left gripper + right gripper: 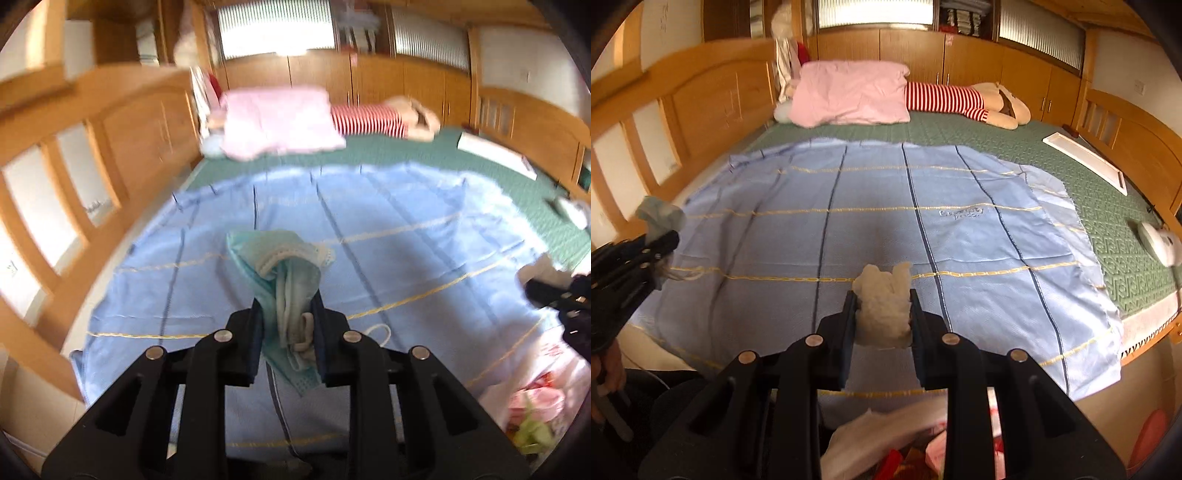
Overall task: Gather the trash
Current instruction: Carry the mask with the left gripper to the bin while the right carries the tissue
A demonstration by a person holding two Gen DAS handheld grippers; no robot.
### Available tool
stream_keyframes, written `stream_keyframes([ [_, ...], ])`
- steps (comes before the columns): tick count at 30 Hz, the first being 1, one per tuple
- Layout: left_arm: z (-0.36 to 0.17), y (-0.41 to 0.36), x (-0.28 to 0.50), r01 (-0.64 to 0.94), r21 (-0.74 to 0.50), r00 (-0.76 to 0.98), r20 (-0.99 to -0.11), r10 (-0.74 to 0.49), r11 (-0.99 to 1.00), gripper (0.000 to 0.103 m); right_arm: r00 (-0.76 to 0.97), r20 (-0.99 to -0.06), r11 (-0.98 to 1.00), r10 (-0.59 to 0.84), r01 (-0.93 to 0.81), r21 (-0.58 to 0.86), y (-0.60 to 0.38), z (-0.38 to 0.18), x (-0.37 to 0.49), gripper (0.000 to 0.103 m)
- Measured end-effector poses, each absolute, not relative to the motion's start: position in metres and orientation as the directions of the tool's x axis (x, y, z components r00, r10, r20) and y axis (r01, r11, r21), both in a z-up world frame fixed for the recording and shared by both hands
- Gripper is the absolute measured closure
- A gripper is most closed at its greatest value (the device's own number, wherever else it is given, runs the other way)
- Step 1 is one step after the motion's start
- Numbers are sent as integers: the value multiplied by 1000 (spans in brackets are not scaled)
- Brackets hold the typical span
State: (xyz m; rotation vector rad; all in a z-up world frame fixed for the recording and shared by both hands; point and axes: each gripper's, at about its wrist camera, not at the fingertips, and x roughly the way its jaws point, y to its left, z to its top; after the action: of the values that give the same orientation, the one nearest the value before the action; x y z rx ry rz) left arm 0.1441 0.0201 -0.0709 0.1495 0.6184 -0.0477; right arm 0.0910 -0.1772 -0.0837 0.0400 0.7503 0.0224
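**Both tools loaded above the bed**

Now my left tool (288, 328) pinches a crumpled teal face mask (284, 280), and my right tool (882, 317) clamps a wad of white tissue (884, 306). I hold both clear of the blue sheet (886, 221), above the open trash bag (886, 439) below, presumably for dropping.

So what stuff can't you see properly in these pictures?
- Trash bag, right wrist view: mostly hidden behind the right gripper, cut by the bottom edge.
- Face mask, left wrist view: its lower part is hidden between the left gripper fingers.
- Printed words on the blue sheet: too small.
- Left wrist view: motion-blurred.
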Motion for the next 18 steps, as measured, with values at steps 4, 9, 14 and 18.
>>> stream_keyframes([
  [4,-39,3,96,83,136,847,-531,2,987,77,772,-628,994,97,-49,94,-189,-57,51,76],
  [9,-25,-20,52,79,104,838,-546,-9,991,76,791,-612,1000,5,10,21,-204,-40,8,76],
  [14,-21,-41,18,118,68,815,-577,-57,991,76,803,-596,999,-15,38,26,-221,-33,-29,76],
  [18,-12,-51,-2,140,51,818,-569,-87,989,76,809,-586,998,-49,63,3,-232,-29,-50,76],
])
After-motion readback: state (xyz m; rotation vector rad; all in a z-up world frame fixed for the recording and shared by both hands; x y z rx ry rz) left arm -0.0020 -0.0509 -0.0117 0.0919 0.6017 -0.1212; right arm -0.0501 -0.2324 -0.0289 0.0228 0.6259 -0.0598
